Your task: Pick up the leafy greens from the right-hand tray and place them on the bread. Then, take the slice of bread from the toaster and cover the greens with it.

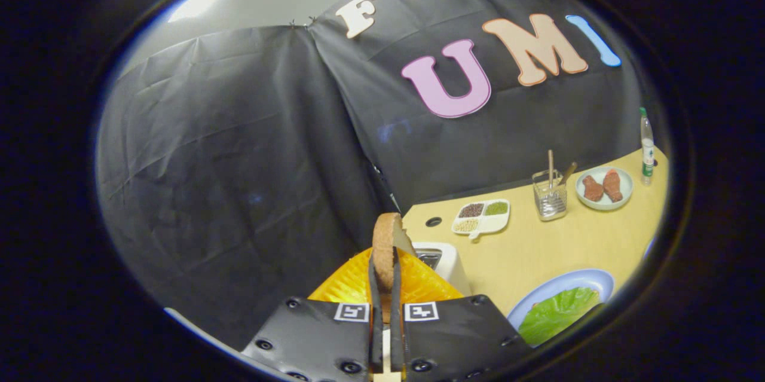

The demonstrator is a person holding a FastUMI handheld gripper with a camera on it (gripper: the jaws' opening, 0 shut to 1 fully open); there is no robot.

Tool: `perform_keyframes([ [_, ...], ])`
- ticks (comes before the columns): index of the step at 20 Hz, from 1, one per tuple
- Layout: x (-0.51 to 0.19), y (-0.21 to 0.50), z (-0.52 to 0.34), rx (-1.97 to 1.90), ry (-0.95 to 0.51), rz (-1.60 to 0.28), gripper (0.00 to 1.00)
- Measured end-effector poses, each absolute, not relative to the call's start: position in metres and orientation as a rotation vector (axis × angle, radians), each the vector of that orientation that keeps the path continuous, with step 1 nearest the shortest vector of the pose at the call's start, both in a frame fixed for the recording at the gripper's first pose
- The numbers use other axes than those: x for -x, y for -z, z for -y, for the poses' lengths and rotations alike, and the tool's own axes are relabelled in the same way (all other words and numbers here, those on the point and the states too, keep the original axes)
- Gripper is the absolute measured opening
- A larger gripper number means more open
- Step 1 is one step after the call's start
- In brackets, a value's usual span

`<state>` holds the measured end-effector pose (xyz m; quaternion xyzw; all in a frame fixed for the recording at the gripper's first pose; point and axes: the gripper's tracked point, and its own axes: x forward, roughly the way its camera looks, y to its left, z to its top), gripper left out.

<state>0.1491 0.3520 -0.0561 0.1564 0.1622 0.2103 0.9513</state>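
Counter (538, 250) is carrying toaster (439, 262), greens (556, 313), condiments; tool (387, 286) is gripping bread (387, 244) above toaster.

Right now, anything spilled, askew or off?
Nothing stands out. The gripper is shut on the bread slice, held on edge above the toaster. The greens lie flat on the blue plate; nothing spilled.

The bread slice (387, 250) hides most of the toaster (439, 259); the fingers (375, 298) cover its lower part; the blue plate (588, 280) runs off the lower right.
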Motion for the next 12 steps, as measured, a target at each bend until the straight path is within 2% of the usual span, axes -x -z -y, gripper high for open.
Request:
perform_keyframes([
  [6, -0.127, 0.018, -0.314, -0.396, -0.437, -0.246, 0.07],
  [12, -0.11, 0.048, -0.238, -0.522, -0.336, -0.248, 0.07],
])
